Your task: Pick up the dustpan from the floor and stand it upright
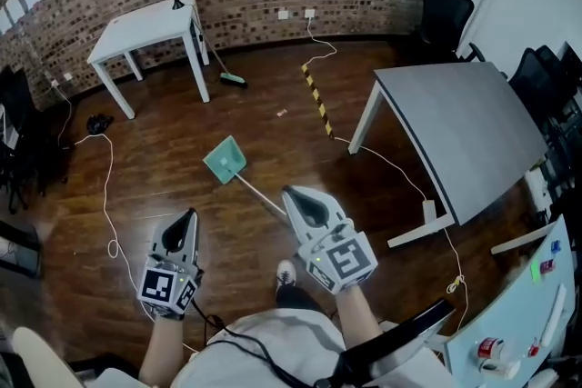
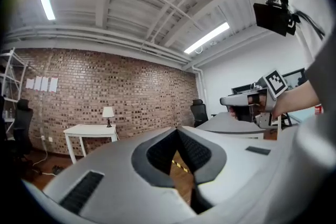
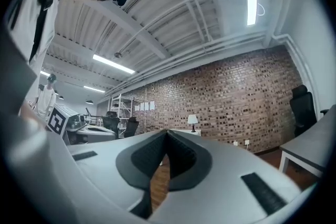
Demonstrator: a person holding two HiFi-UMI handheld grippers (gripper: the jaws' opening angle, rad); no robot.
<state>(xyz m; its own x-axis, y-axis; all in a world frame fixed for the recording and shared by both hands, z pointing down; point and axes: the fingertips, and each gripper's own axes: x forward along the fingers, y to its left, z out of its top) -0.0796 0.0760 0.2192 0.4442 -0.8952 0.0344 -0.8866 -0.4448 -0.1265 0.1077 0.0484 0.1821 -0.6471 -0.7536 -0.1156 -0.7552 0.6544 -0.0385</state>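
A teal-green dustpan (image 1: 225, 160) lies flat on the dark wood floor in the head view. Its thin pale handle (image 1: 257, 192) runs down-right toward me, and its near end passes behind my right gripper (image 1: 289, 192). That gripper is held level above the floor, shut and empty, its tips (image 3: 167, 132) meeting in its own view. My left gripper (image 1: 190, 214) hangs to the left, apart from the dustpan. Its jaws are closed tip to tip (image 2: 177, 130) with nothing between them. The dustpan does not show in either gripper view.
A white table with a lamp (image 1: 145, 27) stands at the back left, a green broom head (image 1: 233, 79) beside it. A grey table (image 1: 455, 123) fills the right. A yellow-black floor strip (image 1: 317, 100), a white cable (image 1: 109, 213) and black chairs (image 1: 446, 9) are around.
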